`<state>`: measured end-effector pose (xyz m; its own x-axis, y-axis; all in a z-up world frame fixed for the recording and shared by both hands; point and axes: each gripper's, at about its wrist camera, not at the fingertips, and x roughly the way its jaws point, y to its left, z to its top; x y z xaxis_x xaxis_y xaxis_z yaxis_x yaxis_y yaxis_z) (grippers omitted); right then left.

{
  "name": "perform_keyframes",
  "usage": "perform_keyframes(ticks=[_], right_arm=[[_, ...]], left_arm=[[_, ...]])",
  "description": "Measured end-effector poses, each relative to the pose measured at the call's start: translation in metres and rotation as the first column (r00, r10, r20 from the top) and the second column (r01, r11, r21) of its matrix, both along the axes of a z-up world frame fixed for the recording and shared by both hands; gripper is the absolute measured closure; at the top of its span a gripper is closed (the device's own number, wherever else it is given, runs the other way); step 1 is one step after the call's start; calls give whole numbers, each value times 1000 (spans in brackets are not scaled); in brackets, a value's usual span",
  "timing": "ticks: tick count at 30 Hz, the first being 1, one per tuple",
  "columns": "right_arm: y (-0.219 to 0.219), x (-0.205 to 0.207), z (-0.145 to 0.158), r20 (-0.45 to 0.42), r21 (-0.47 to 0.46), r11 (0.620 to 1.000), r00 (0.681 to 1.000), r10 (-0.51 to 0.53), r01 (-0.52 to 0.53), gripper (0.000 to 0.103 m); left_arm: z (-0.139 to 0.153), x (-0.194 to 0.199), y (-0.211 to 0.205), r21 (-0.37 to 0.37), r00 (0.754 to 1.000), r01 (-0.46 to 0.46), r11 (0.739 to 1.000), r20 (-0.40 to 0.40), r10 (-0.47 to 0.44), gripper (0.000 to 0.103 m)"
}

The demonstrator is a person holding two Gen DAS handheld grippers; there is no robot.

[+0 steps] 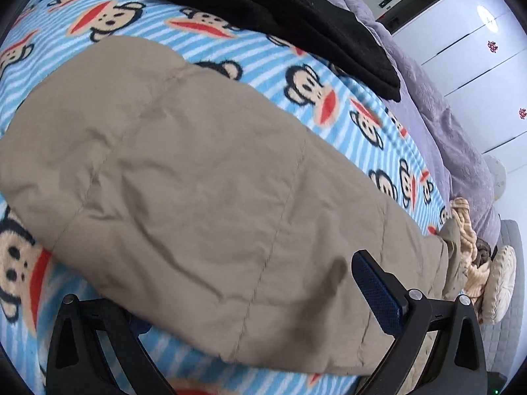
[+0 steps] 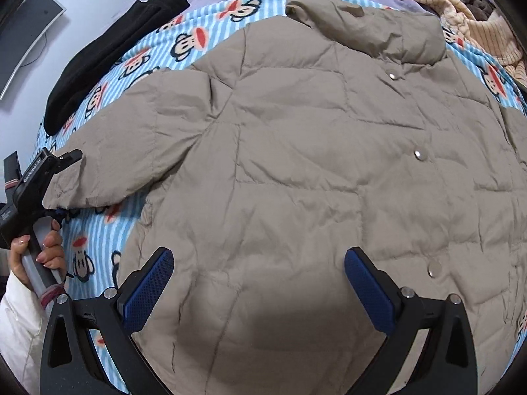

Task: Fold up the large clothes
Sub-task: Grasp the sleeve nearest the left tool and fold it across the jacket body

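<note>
A beige quilted puffer jacket lies front-up with snaps closed on a blue striped monkey-print blanket. Its collar points away from me. One sleeve stretches out to the side. My left gripper is open and straddles that sleeve's cuff: one blue pad shows, while the other finger is hidden under the fabric. In the right wrist view the left gripper sits at the cuff, held by a hand. My right gripper hovers open over the jacket's lower body, nothing between its pads.
A black garment lies on the blanket beyond the sleeve. A purple quilt borders the blanket. Beige striped knitwear is bunched near the collar. White wardrobe doors stand behind the bed.
</note>
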<state>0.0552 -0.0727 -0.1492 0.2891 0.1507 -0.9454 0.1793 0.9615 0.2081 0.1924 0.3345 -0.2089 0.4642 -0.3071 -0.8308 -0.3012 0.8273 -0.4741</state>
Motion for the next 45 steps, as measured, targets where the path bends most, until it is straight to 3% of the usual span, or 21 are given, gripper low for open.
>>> perform_keyframes(ticks=[2,4,6,8,9,10,12,17,21,27,30,33,36,39,42,44,45], right_arm=[[8,14,3,34,4,1000,999,4,-4,0],[17,29,6,74,16,1000,997,13,-14,0],[26,44,9,109,36,999,994,19,-23,0],[34,57,8,138,73,997,990,5,-15,2],[36,64,6,148,100,995,989,-9,-6,16],[38,72,1,143,127,992,990,-18,0,50],[42,85,-14,96,187,982,995,-36,18,86],[59,98,-47,52,258,966,999,-14,0,91],[62,96,-62,31,298,954,999,18,-26,91],[17,66,-46,35,376,926,999,16,-28,91],[-38,37,-28,55,307,951,998,-44,25,91],[-97,11,-17,55,221,971,992,-110,95,91],[-146,-10,-15,43,168,972,984,-172,162,91],[-176,-24,-22,24,154,966,976,-214,208,91],[-186,-28,-28,17,165,960,972,-233,227,91],[-186,-27,-32,21,175,956,970,-242,234,91],[-186,-26,-32,23,178,955,969,-246,238,91]], left_arm=[[2,9,3,34,999,-31,999,8,31,24],[2,17,8,26,1000,-13,1000,12,13,74],[6,19,12,-11,1000,10,1000,29,-10,90],[18,17,11,34,998,25,999,59,-27,90],[25,15,8,65,996,36,997,79,-41,90],[36,12,5,101,992,53,994,107,-63,90],[54,8,-2,142,984,78,987,151,-99,90],[107,-5,-37,226,927,185,956,282,-246,90],[137,-12,-90,247,855,309,919,350,-382,90],[158,-24,-216,239,727,508,828,396,-561,90],[148,-34,-289,248,672,588,770,381,-635,90],[121,-46,-353,250,647,648,720,319,-693,90],[78,-56,-403,302,631,686,662,206,-748,90],[39,-69,-424,371,623,701,609,95,-776,90],[30,-85,-428,453,606,693,561,55,-794,89],[34,-93,-428,477,591,699,533,35,-806,79],[38,-93,-425,475,586,704,528,33,-810,61]])
